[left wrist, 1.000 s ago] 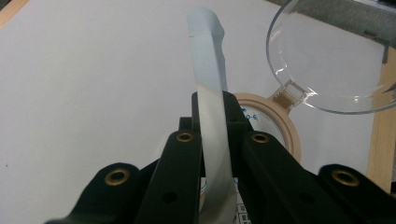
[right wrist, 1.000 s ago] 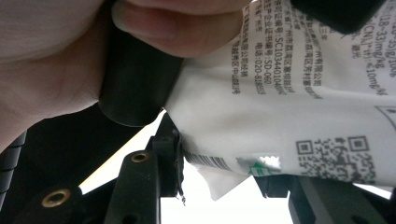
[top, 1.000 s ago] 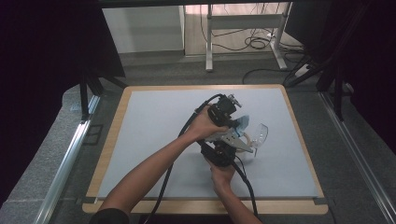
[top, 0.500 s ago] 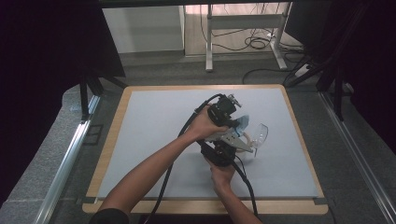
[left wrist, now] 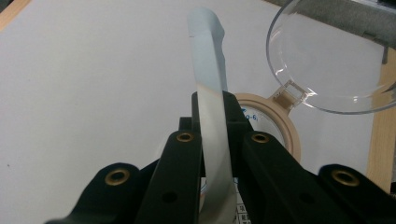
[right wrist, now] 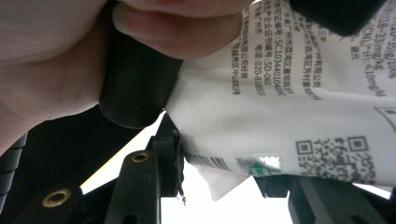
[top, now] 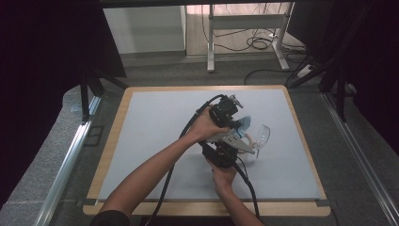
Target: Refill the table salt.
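Both grippers work close together right of the centre of the grey table mat (top: 155, 141), the left gripper (top: 227, 113) at about 12 o'clock from the right gripper (top: 221, 153), and a white printed packet (top: 230, 136) is held between them. In the left gripper view the jaws are clamped on a thin pale strip (left wrist: 211, 116), apparently the packet's upper edge seen end-on; it rises between the jaws and curls away toward 12 o'clock. In the right gripper view the jaws are closed on the packet's lower edge (right wrist: 280, 116), which spreads from the jaws toward 1 o'clock, its print and square code readable, with a small torn notch showing at the gripped corner. A hand (right wrist: 70, 56), judged to be the person's left, lies directly above the packet in that view. Beyond the packet, at 3 o'clock from the grippers in the high view, stands a container with a beige rim (left wrist: 275, 116) and a clear domed lid (left wrist: 327, 60) hinged open and tilted back. The rim sits just past the left jaws at roughly 1 o'clock. The packet's long axis runs between the two grippers, roughly 12 to 6 o'clock on the table. Judgement: the packet is being opened or emptied, so the next move depends on the gripped top edge reaching the open rim; the left gripper is nearer to it. Contents of the container cannot be determined.
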